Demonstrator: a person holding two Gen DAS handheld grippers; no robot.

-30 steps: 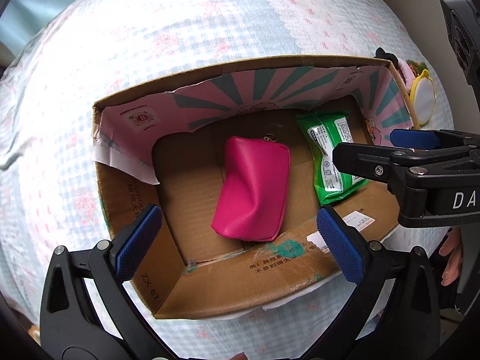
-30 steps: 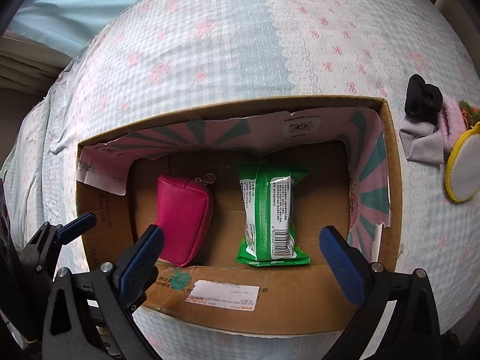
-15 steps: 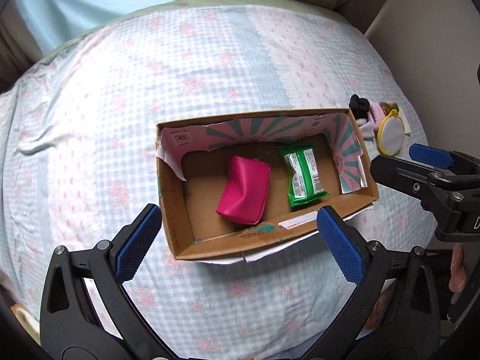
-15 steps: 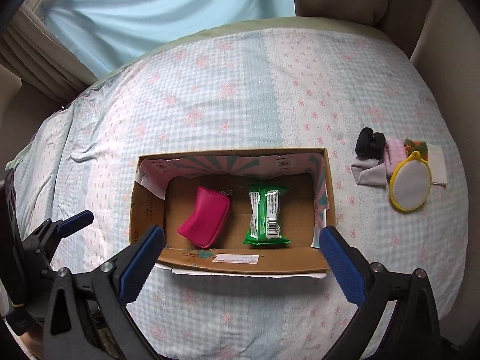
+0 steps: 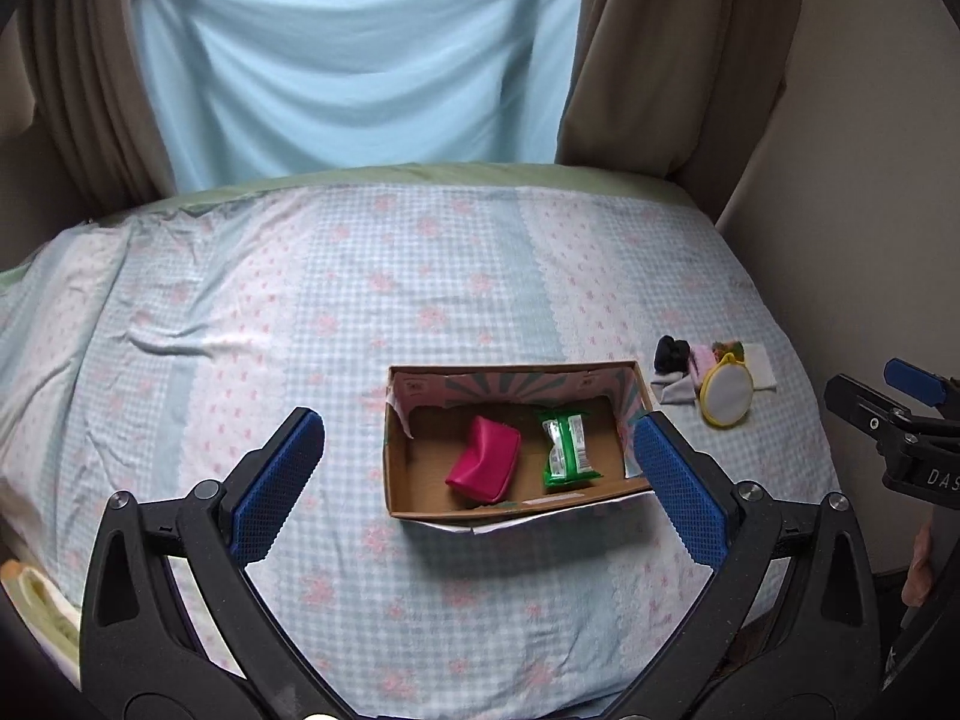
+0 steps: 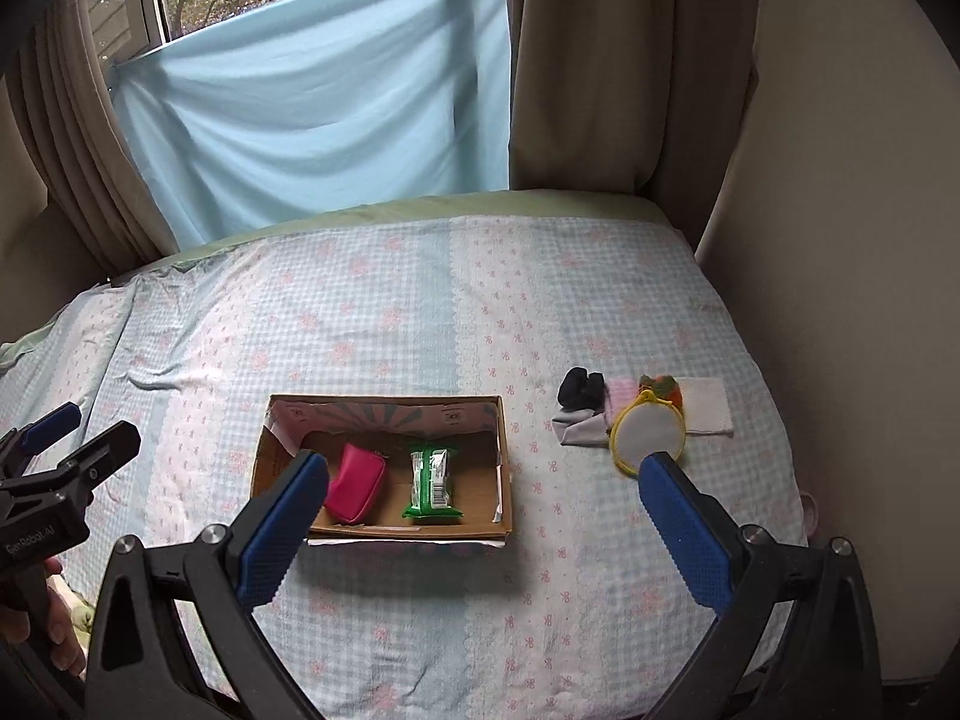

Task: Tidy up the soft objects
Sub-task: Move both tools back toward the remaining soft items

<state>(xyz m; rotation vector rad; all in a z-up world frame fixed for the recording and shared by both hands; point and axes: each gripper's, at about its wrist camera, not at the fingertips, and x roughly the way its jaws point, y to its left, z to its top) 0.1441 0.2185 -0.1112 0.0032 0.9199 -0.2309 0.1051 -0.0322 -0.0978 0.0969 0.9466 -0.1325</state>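
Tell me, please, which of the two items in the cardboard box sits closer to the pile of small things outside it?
The green packet: it lies right of the pink pouch, on the pile's side.

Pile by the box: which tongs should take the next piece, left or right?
Right, probably. The pile lies on the bed right of the box, just ahead of the right tongs, which are open and empty. From the left tongs, also open, the box is straight ahead and the pile sits beyond it.

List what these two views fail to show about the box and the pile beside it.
- Green packet: print too small, both views.
- Pile items behind the yellow-rimmed pad: overlapped, right view.
- Cardboard box right end: covered by the left hand-held gripper finger, left view.
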